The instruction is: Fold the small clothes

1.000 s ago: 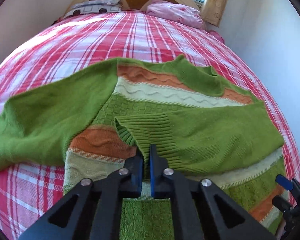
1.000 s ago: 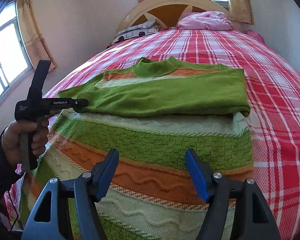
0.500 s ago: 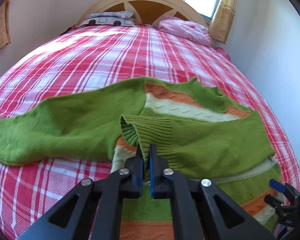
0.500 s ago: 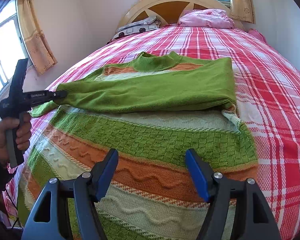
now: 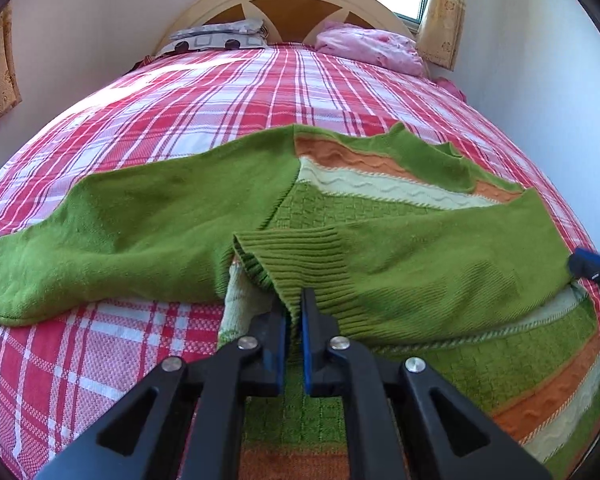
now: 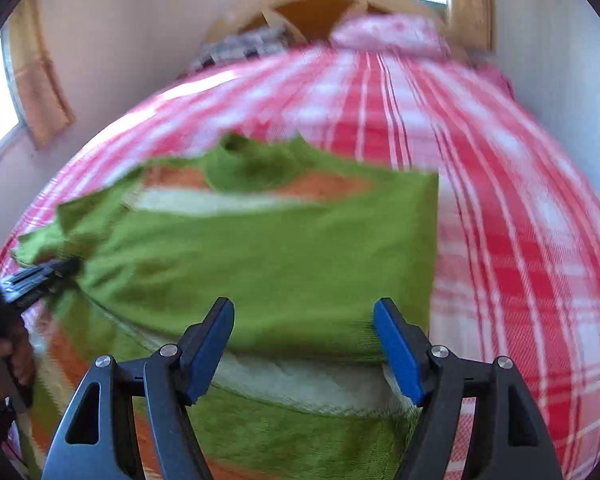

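A green, orange and cream striped sweater point(image 5: 380, 196) lies on the red plaid bed point(image 5: 220, 92). My left gripper point(image 5: 293, 312) is shut on the ribbed cuff point(image 5: 292, 256) of its right sleeve, which lies folded across the body. The other sleeve point(image 5: 120, 232) lies spread out to the left. My right gripper point(image 6: 304, 344) is open and empty, low over the folded sleeve point(image 6: 280, 264) near the sweater's right edge. Its blue fingertip point(image 5: 588, 264) shows in the left wrist view. The left gripper point(image 6: 40, 276) shows at the left of the blurred right wrist view.
Pillows point(image 5: 364, 46) and a folded grey cloth point(image 5: 220, 38) lie by the wooden headboard point(image 5: 288, 4). A white wall point(image 5: 540, 80) runs close along the bed's right side. Curtained windows are behind and to the left.
The left gripper has pulled the cuff back toward the sweater's left edge. The right gripper has moved forward and down over the folded sleeve, still open.
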Demonstrator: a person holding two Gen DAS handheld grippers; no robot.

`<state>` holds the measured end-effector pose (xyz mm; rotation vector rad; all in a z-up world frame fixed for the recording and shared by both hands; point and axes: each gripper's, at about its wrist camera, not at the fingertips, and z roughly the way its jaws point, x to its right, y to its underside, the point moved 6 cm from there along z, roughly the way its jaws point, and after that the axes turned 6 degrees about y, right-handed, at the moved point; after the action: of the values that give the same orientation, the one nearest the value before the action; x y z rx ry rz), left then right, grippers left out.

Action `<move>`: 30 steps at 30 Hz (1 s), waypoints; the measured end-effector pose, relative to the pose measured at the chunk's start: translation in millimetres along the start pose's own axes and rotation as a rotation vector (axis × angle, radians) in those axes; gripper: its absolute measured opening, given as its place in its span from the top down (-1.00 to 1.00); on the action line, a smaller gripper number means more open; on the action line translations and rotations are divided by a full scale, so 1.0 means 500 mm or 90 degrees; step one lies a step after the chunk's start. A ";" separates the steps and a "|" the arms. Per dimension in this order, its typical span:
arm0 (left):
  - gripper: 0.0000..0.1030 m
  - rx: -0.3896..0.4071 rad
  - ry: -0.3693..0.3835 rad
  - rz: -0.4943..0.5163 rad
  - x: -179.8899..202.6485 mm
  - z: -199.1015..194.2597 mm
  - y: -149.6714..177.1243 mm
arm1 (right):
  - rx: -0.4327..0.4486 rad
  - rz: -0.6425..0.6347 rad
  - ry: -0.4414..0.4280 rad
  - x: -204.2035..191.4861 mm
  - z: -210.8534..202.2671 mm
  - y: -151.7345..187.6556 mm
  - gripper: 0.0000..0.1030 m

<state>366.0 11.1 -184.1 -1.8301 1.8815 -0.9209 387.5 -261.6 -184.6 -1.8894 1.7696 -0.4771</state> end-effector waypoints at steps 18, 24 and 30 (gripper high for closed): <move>0.56 0.056 0.005 -0.013 -0.041 -0.077 0.009 | -0.030 -0.056 0.046 -0.083 0.042 -0.002 -0.43; 0.16 0.083 -0.051 -0.015 -0.150 -0.150 0.025 | 0.010 -0.107 0.053 -0.137 -0.009 -0.008 -0.43; -0.10 0.080 -0.186 -0.092 -0.339 -0.176 0.040 | 0.052 -0.158 0.009 -0.243 0.006 -0.047 -0.43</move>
<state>309.8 193.6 -165.0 -1.9247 1.5014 -0.7497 397.2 -139.9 -163.5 -2.0606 1.5066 -0.6443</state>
